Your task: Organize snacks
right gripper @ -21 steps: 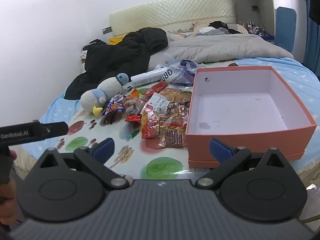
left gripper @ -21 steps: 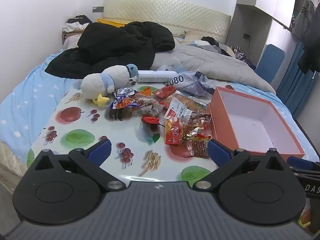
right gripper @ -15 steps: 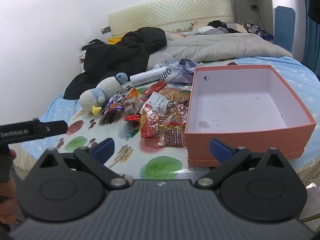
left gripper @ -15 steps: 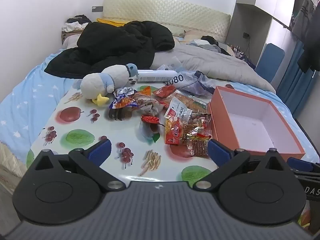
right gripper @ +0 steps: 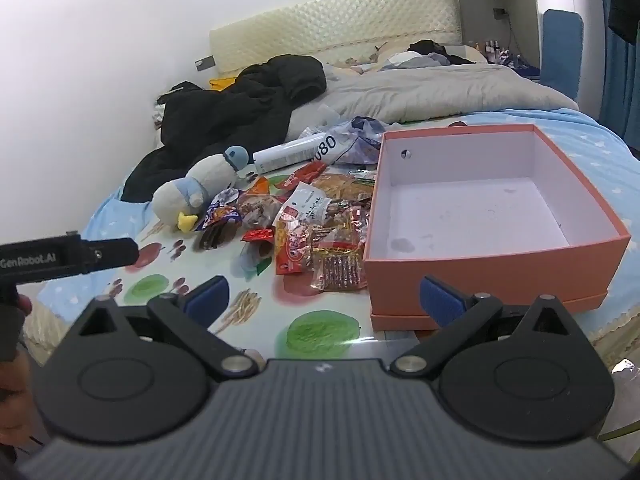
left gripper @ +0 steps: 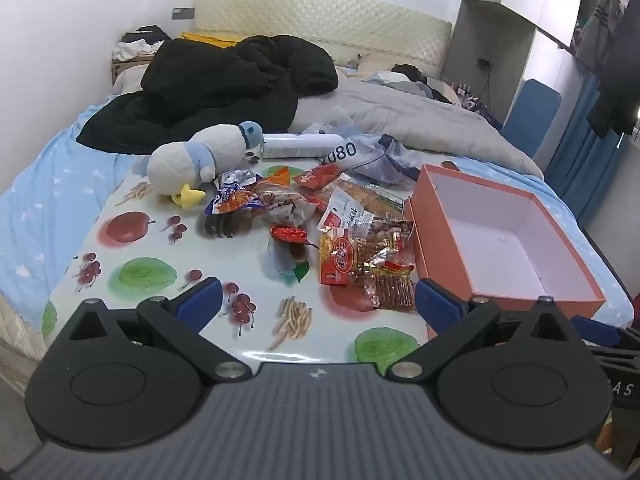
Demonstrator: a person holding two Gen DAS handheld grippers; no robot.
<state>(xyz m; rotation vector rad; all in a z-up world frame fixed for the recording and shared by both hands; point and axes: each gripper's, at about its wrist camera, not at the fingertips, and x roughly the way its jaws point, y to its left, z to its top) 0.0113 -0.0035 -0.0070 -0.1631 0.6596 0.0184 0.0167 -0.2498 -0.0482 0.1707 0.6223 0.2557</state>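
Observation:
Several snack packets (left gripper: 348, 232) (right gripper: 316, 236) lie heaped in the middle of a fruit-printed table (left gripper: 132, 276) (right gripper: 320, 332). Nearest me are a red packet (left gripper: 338, 262) (right gripper: 292, 250) and a clear bag of brown sticks (left gripper: 390, 282) (right gripper: 340, 270). An orange box (left gripper: 448, 256) (right gripper: 492, 268) with a white, bare inside stands right of the heap. My left gripper (left gripper: 316, 306) hovers open over the table's near edge, nothing between its blue pads (left gripper: 200, 304). My right gripper (right gripper: 322, 298) is open too, its right pad before the box's front wall.
A plush penguin (left gripper: 200, 160) (right gripper: 200, 192), a white tube (left gripper: 300, 146) (right gripper: 288, 156) and a crumpled plastic bag (left gripper: 384, 156) lie at the table's far side. A bed behind holds a black jacket (left gripper: 224, 84) and grey duvet (left gripper: 400, 116). The other gripper's body (right gripper: 68, 258) juts in at left.
Both views have crept slightly closer to the table; packets and box have not moved, and both grippers stay open.

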